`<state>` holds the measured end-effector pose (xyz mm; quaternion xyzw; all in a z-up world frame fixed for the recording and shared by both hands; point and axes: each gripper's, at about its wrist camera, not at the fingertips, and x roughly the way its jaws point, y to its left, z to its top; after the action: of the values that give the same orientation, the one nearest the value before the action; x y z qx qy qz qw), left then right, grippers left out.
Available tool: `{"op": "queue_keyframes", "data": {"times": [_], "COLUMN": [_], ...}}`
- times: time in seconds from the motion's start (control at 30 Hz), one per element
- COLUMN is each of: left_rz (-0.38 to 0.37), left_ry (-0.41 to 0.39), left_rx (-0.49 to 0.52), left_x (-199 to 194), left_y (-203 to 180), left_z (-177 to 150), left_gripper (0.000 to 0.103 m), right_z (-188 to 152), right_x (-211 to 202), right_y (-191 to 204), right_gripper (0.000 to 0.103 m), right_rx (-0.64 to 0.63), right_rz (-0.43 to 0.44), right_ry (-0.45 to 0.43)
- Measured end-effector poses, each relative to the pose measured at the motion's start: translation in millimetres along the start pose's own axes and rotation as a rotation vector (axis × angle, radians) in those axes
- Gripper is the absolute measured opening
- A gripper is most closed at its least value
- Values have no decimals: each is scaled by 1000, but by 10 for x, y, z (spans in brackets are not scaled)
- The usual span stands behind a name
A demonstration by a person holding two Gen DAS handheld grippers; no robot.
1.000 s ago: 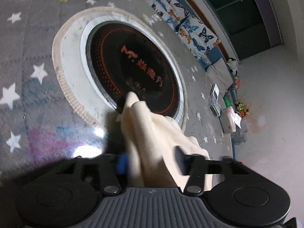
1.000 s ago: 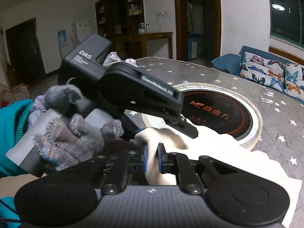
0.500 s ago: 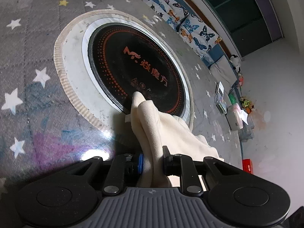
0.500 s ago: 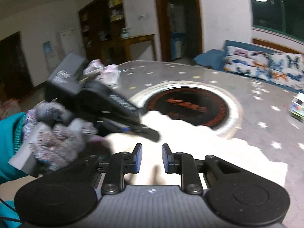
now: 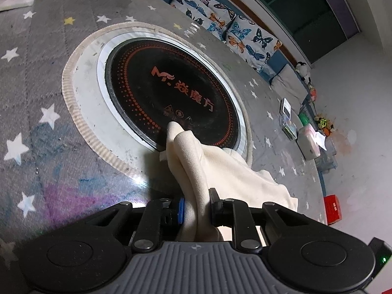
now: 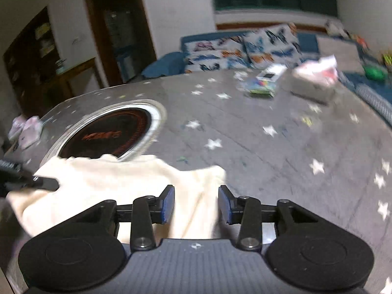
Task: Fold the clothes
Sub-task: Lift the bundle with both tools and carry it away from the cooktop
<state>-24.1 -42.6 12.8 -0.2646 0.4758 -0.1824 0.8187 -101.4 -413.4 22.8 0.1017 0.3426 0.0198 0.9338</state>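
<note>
Right tongs (image 6: 196, 204) released cream garment (image 6: 117, 178), opening, left tongs (image 5: 196, 207) still clamping it

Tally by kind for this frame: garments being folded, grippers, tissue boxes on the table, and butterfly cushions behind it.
Cream garment: 1
Grippers: 2, left gripper and right gripper
Tissue box: 1
Butterfly cushions: 2
Total: 6

Open tabletop (image 6: 281, 152) right — boxes (image 6: 311, 83) far edge

cream garment (image 6: 137, 181) on starry table (image 6: 269, 152) — blurred
</note>
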Motion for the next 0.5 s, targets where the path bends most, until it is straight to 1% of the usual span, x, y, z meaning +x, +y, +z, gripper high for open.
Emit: {"op": "queue_keyframes", "data": {"times": [0.13,0.17,0.2,0.27,0.3,0.43,0.5], "left_rz": [18,24,29,39,42,46,33], "left_ry": [-4,-5,-7,-15,-21,-48,-51], "left_rx": [21,27,36,63,82,162,187], "left_x": [-6,-7,-10,-20,-32,-87,-86], "left_y": [-35,-46,-62,-117,-154,-328,-430], "left_z": [-4,-6,-8,-14,-22,-23,-9], "left_gripper": [21,21,21,20,20,18,17], "right_z": [-35,-36,-37,-33,-30,-1,30], "right_x": [73,75,80,85,84,-47,-147], "right_y": [-91,-74,-49,-15,2,20,16], "right_gripper": [40,39,29,16,13,11,10], "right_rx": [33,36,36,28,24,23,16], "right_rz": [7,16,26,34,37,34,25], "right_ry": [-3,-3,-3,-7,-9,-48,-73]}}
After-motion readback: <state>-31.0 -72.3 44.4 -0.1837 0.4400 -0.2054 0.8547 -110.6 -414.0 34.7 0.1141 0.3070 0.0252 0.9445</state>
